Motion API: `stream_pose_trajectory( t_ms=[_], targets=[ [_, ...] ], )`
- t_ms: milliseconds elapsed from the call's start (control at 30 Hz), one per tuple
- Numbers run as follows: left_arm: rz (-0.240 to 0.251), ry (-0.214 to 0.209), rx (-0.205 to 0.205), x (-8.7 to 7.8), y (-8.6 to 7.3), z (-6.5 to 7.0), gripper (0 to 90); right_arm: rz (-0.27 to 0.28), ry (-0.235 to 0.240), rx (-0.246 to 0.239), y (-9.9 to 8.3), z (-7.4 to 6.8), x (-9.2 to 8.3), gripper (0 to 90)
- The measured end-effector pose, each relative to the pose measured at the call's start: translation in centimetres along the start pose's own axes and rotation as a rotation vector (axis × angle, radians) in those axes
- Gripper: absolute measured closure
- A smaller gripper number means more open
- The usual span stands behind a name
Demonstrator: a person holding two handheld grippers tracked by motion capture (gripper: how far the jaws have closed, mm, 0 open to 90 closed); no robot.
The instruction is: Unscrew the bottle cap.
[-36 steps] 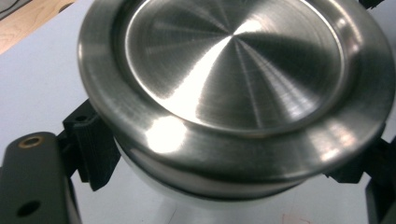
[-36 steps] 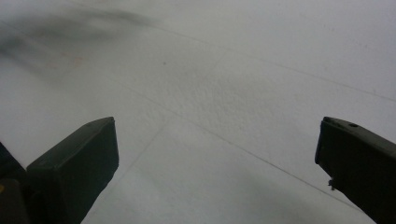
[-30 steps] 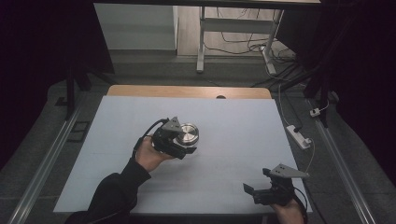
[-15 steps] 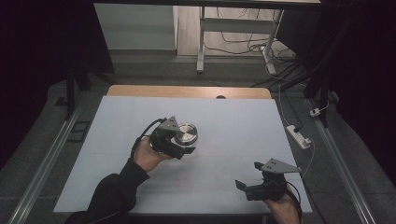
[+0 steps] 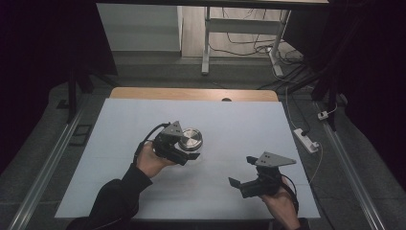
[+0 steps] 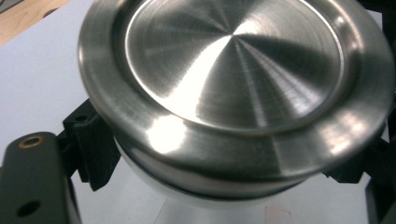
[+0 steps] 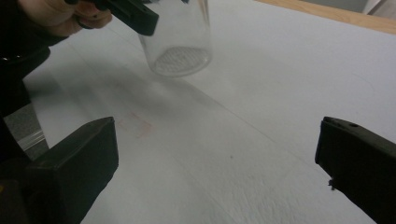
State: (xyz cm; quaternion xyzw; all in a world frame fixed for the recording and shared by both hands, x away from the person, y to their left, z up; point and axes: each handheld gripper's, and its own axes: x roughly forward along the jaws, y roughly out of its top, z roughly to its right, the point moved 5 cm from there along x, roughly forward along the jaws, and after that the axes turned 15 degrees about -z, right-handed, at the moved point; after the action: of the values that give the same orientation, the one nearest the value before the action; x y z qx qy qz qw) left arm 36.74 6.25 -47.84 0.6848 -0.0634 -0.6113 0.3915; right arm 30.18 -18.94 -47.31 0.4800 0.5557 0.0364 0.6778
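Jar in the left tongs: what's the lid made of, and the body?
Lid: looks like brushed metal, probably steel; fine concentric turning marks and bright radial glare across the face, with a smoother polished rim. Jar body: clear, glass or hard plastic, can't tell which; the white table cover shows through the wall, and the base carries a fine dotted texture.
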Motion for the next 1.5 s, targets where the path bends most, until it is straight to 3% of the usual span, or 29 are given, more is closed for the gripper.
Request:
stream_pose_trajectory(
  t_ms=[300, 600, 1500],
  targets=[
    [-0.001, 0.002, 0.006, -0.1, -0.1, 0.1, 15.3, -0.002, 0.035, -0.039, 2.7, -0.7, 1.3, 0.0],
    [0.001, 0.004, 0.002, -0.2, -0.3, -0.1, 15.3, -0.031, 0.013, -0.036, 5.0, -0.6, 2.4, 0.0],
    [-0.016, 0.011, 0.022, 0.1, -0.5, 0.3, 15.3, -0.006, 0.017, -0.090, 11.8, -2.7, 5.0, 0.0]
  ],
)
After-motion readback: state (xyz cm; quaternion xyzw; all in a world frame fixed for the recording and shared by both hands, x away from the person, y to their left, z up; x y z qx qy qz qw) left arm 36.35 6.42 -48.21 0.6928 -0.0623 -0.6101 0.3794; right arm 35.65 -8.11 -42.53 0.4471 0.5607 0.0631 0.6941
